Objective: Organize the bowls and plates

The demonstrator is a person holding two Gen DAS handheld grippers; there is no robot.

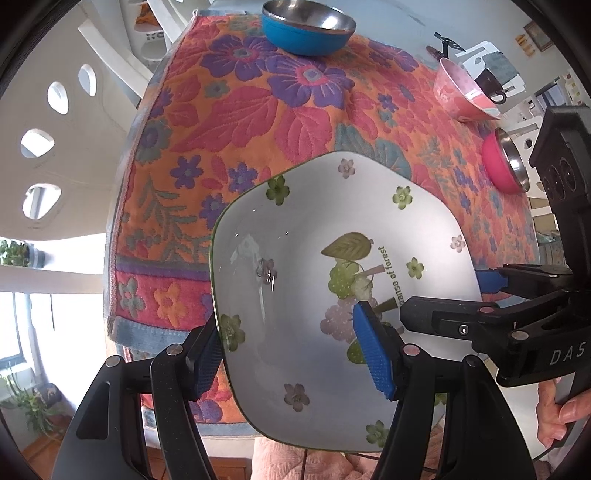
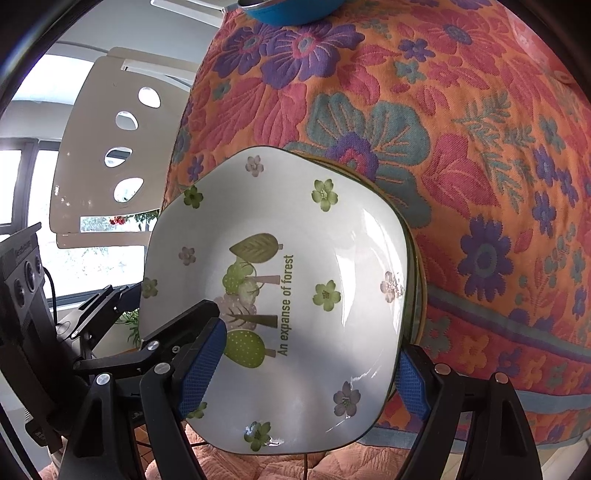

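Observation:
A white square plate [image 1: 314,266] with green flowers, trees and the words "An expanse of forest" is held tilted over the near edge of the table. My left gripper [image 1: 291,358] is shut on its near rim, one blue pad on each face. My right gripper [image 2: 303,373] is also shut on it, and the plate [image 2: 295,295] fills that view, with the rims of more plates [image 2: 419,273] stacked behind it. The right gripper [image 1: 491,295] shows at the plate's right side in the left view. A blue bowl [image 1: 306,31], a pink patterned bowl [image 1: 458,92] and a pink steel-lined bowl [image 1: 502,162] stand farther back.
The table carries a floral orange, red and purple cloth [image 1: 258,122]. A white chair with oval holes [image 2: 99,155] stands at the table's left side. A peach quilted cushion [image 2: 295,465] lies below the table edge. Windows and plants are at the far left.

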